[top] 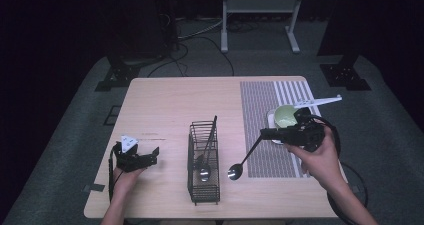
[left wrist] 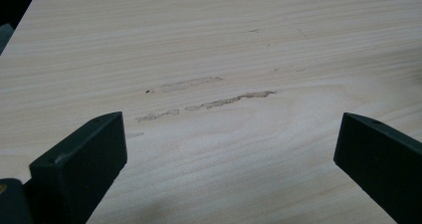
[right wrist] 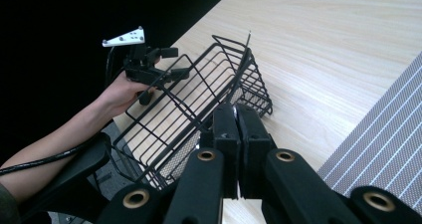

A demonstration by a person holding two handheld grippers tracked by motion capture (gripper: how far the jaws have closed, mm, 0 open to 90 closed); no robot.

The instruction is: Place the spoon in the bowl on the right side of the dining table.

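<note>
My right gripper (top: pixel 264 133) hangs above the striped placemat (top: pixel 262 105), shut on the black handle of a spoon (top: pixel 235 171). The spoon's metal bowl points down-left, close to the right side of the black wire basket (top: pixel 203 185). A second spoon (top: pixel 203 173) stands in the basket, its handle leaning on the far rim. In the right gripper view the jaws of my right gripper (right wrist: pixel 238 115) are pressed together over the basket (right wrist: pixel 199 97); the handle between them is hidden. My left gripper (top: pixel 142 157) rests open on the bare wood left of the basket, empty (left wrist: pixel 231 129).
A pale green bowl (top: pixel 285 115) sits on the placemat just behind my right gripper. The wooden table (top: pixel 165 100) has free room across its far and left parts. A scuff mark (left wrist: pixel 219 102) lies ahead of my left gripper. Stand legs and cables are on the floor beyond.
</note>
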